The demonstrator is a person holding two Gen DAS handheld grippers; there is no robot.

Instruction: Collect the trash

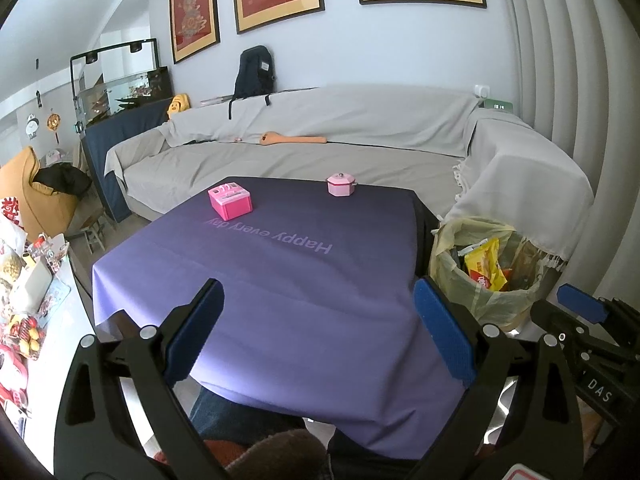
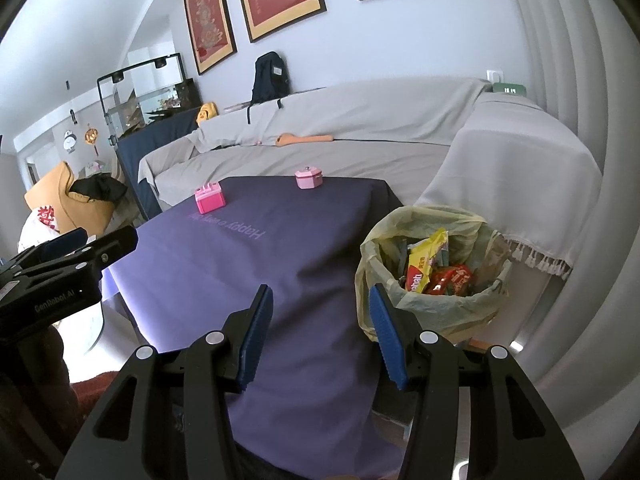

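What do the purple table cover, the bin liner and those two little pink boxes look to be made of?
Purple table cover: probably thin woven cloth, matte, with soft creases and draped edges.
Bin liner: thin, translucent yellowish plastic film, crinkled and folded over the rim.
Pink box and pink lidded pot: likely moulded hard plastic, smooth with a slight sheen; too small to be sure.

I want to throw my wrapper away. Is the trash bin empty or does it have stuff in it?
It has stuff in it. The trash bin holds a yellow wrapper and red wrappers inside its yellowish bag.
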